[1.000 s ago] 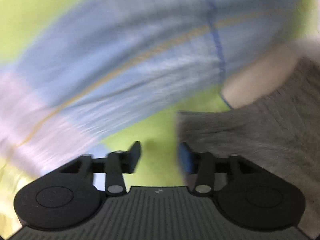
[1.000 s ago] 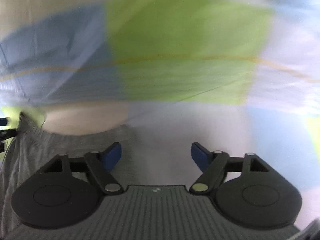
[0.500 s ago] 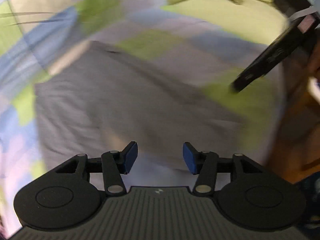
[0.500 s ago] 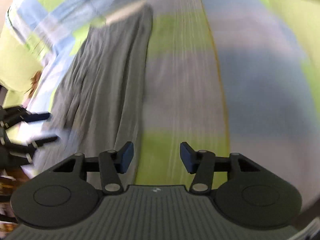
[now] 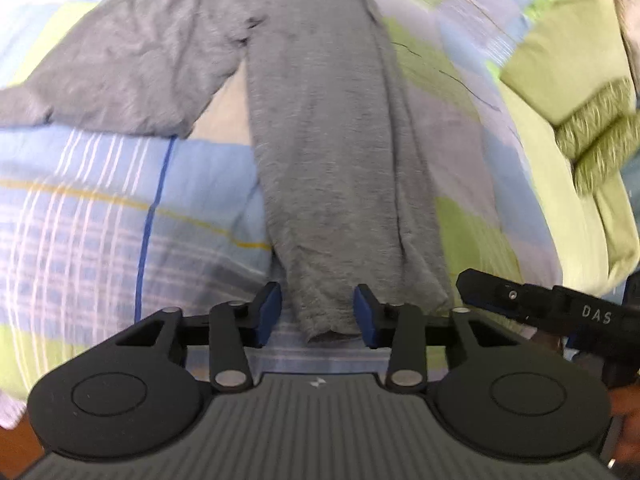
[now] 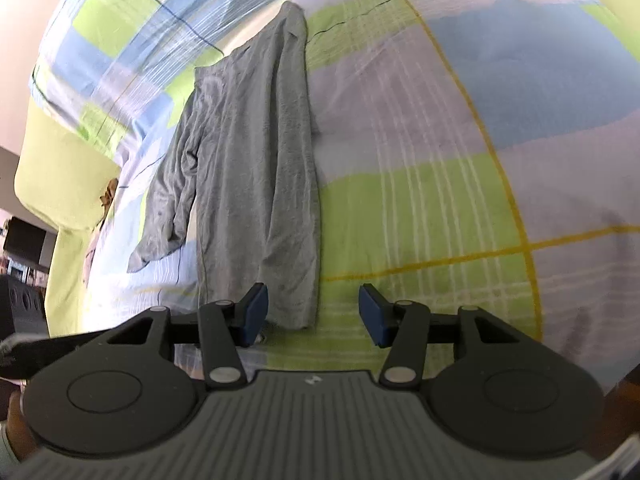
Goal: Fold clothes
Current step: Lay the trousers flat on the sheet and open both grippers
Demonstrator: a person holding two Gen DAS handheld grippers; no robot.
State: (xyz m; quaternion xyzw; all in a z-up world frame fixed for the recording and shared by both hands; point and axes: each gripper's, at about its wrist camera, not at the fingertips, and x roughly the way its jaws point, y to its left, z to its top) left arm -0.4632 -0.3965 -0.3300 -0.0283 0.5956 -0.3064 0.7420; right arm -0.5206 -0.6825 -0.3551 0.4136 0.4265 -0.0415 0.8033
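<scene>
A grey pair of trousers point(image 5: 328, 152) lies flat on a checked bedspread point(image 5: 100, 208). One leg runs toward me, the other point(image 5: 132, 64) spreads out to the left. My left gripper point(image 5: 318, 314) is open, its jaws on either side of the near leg's hem, not closed on it. In the right wrist view the trousers point(image 6: 256, 184) stretch away, and my right gripper point(image 6: 312, 312) is open just over the hem's right corner. The right gripper's body point(image 5: 536, 304) shows at the right in the left wrist view.
The bedspread point(image 6: 440, 160) has green, blue and lilac squares with yellow lines. Green pillows point(image 5: 580, 128) lie at the right in the left wrist view. A green bed edge point(image 6: 52, 176) and dark furniture point(image 6: 24, 240) are at the left in the right wrist view.
Both grippers have swung fast from the waist end of the trousers to the hem of the near leg. Both stayed open and empty.
</scene>
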